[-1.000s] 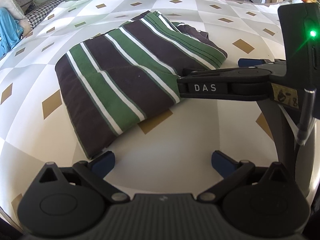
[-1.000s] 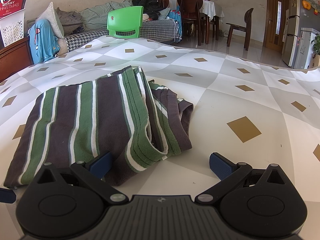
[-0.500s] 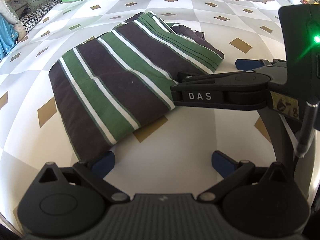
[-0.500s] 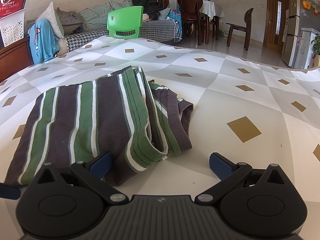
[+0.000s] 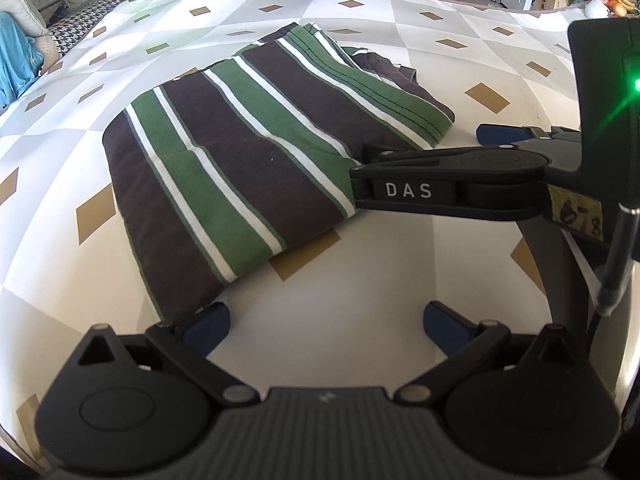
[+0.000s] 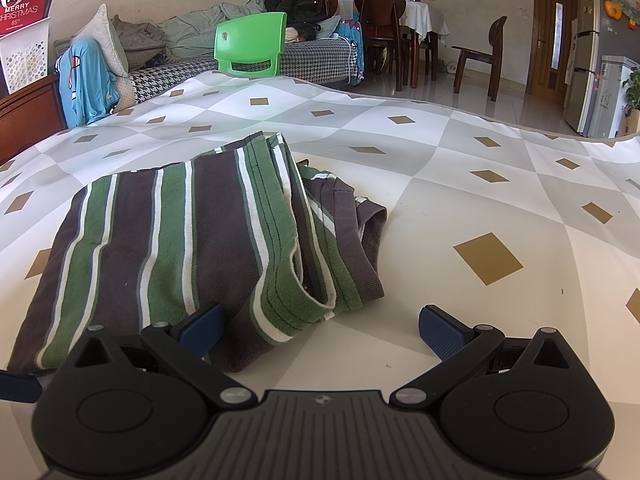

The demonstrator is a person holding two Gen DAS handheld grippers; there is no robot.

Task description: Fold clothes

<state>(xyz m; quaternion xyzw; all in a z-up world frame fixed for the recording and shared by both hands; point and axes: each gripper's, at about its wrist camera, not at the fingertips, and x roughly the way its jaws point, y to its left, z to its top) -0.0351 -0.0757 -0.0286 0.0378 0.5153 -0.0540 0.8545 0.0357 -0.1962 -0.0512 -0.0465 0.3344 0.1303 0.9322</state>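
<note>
Little is changed: the striped shirt is left folded mid-table, both claws held wide open, empty.

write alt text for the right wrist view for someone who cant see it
A folded striped shirt, in green, brown and white, lies on a diamond-patterned cloth, its loose hem and collar layers bunched at the right edge. The open right gripper sits just in front, its left pad at the shirt's near edge. A green chair and sofa stand behind.
</note>
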